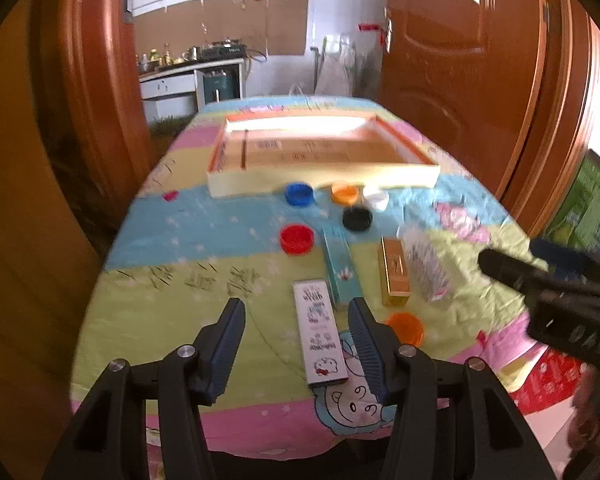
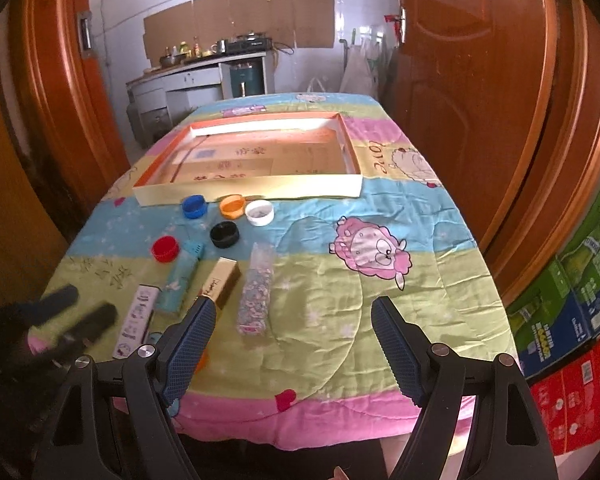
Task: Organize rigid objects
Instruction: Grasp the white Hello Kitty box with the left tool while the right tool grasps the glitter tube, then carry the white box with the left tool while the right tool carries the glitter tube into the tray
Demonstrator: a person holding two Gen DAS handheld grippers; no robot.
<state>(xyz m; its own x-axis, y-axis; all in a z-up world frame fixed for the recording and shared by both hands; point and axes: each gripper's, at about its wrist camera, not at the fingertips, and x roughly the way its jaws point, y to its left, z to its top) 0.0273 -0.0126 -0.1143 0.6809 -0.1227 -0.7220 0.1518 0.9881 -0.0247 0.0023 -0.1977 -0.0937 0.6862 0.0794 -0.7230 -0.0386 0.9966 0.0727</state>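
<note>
A: We've got both grippers up over the near edge of the table, nothing held. Left gripper [image 1: 296,312] has its fingers spread apart, with the white printed box [image 1: 320,332] lying between them but below, not touched. Right gripper [image 2: 296,316] is spread wide over bare quilt [image 2: 380,308].

B: Where's the stock?

A: Four long items in a row near us: the white box, a teal box [image 2: 180,280], a gold box [image 2: 222,282] and a clear packet of speckled bits [image 2: 256,292]. Beyond them the caps: red [image 2: 165,249], black [image 2: 224,234], blue [image 2: 194,205], orange [image 2: 232,205], white [image 2: 259,212]. One more orange cap [image 1: 406,328] sits just beside our left gripper's right finger. The shallow cardboard tray [image 2: 244,190] is at the far end, caps nearly touching its front wall.

B: Handling?

A: We judge the boxes light and stiff, probably thin card, so we pinch across the short width at mid-length and go easy to avoid crushing. The gold one looks glossy, may slip. The packet looks like crinkly film; contents could shift, so take it at the middle. Caps are hard, light and low; we grip across the rim.

B: Any text?

A: "love" on the quilt by the tray, right wrist view. Printing on the boxes and the tray floor is there but we can't read it. Handwritten marks on the quilt's green band, illegible too.
</note>
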